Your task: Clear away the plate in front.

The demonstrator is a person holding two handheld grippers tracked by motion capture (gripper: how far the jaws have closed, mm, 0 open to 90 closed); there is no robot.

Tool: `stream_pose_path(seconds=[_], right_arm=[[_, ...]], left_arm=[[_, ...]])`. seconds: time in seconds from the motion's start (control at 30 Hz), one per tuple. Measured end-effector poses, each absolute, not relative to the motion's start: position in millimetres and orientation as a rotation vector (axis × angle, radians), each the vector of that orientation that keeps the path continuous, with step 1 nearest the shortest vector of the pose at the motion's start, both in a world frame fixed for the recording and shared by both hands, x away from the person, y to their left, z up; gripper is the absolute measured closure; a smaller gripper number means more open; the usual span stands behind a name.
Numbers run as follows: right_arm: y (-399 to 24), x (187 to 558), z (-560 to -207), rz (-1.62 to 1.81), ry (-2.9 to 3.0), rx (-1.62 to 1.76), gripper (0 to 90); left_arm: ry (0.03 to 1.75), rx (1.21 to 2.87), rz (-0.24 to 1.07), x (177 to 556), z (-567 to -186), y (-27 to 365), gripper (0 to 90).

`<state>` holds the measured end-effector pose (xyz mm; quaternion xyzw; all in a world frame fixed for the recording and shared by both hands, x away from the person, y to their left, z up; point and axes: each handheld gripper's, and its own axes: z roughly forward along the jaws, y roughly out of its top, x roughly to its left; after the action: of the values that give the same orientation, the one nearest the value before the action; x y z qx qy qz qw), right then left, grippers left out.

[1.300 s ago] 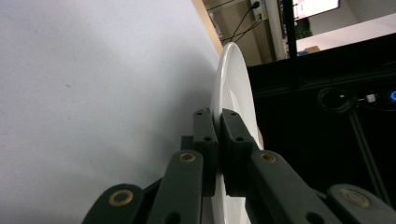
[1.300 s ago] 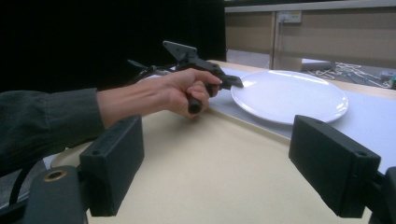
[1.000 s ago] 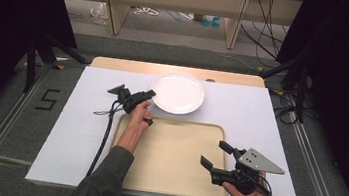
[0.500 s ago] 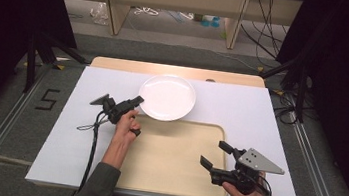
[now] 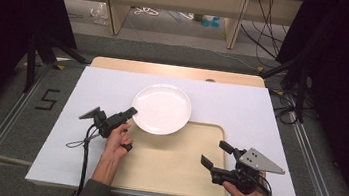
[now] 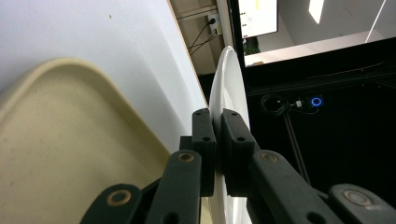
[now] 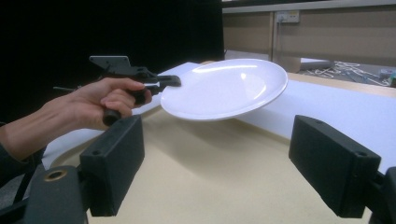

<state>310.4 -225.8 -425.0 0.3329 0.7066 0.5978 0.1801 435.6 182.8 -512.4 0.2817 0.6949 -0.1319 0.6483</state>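
White dinner plate (image 5: 162, 108) hangs tilted over the beige tray's (image 5: 172, 178) far-left corner; our left tongs (image 5: 129, 114) pinch its near-left rim. Our right tongs (image 5: 214, 156) sit spread above the tray's near-right edge, well apart.

High view: fixed overhead, looking forward and down across the table (image 5: 87, 97). Left gripper view: rolled sideways, very close along its jaws to the white plate (image 6: 226, 79) rim. Right gripper view: low, just above the tray (image 7: 210, 186), facing the left hand (image 7: 100, 100). Shared by all three: plate and tray.
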Motion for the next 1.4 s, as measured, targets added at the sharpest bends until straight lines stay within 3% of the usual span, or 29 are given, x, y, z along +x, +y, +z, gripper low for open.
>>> stream_pose_path(seconds=[0.8, 1.4], right_arm=[[-228, 310, -424, 1.672, 2.001, 0.952, 19.1], [-229, 309, -424, 1.655, 2.016, 0.962, 19.1]], left_arm=[[1.592, 0.632, -0.341, 371, -524, 192, 84.6], [1.619, 0.702, -0.354, 336, -527, 169, 83.3]])
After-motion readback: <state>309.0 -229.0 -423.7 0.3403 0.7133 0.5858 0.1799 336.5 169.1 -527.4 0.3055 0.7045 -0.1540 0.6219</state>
